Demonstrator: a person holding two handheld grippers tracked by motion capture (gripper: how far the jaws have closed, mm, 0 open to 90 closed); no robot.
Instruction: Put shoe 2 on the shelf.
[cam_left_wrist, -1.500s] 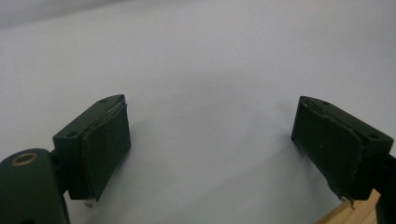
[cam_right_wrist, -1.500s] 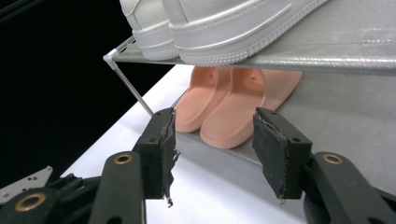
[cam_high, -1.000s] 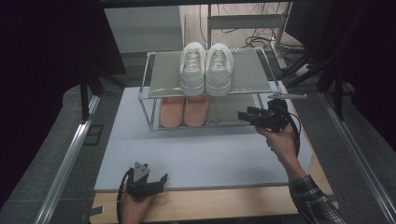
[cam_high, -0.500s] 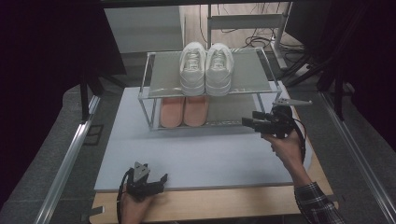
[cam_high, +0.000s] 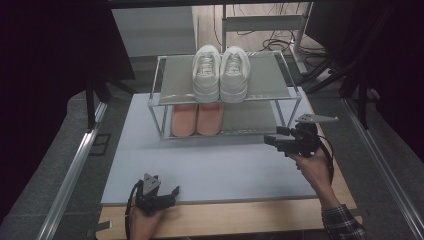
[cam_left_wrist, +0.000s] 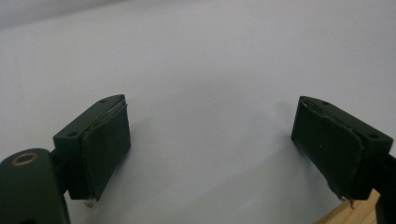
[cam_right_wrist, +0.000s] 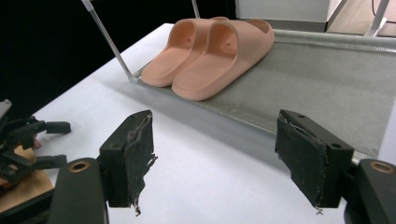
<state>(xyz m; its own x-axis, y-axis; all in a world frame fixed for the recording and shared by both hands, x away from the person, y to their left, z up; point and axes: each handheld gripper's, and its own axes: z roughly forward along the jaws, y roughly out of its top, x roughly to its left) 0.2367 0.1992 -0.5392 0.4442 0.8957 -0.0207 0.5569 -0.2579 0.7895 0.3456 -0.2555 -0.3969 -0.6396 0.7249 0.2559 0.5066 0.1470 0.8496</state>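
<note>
Pink slides (cam_right_wrist: 210, 51), two, white sneakers (cam_high: 221, 72), two

light: dim, dark surround | focus: soft, grainy | glare: none

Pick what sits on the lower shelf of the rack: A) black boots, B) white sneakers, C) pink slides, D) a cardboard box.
C: the pink slides lie side by side on the rack's lower shelf, under the white sneakers on top.

probably a lab: dark curtains (cam_high: 60, 45), aluminium frame rails (cam_high: 70, 175), floor cables (cam_high: 260, 35) around the table (cam_high: 220, 170).
</note>
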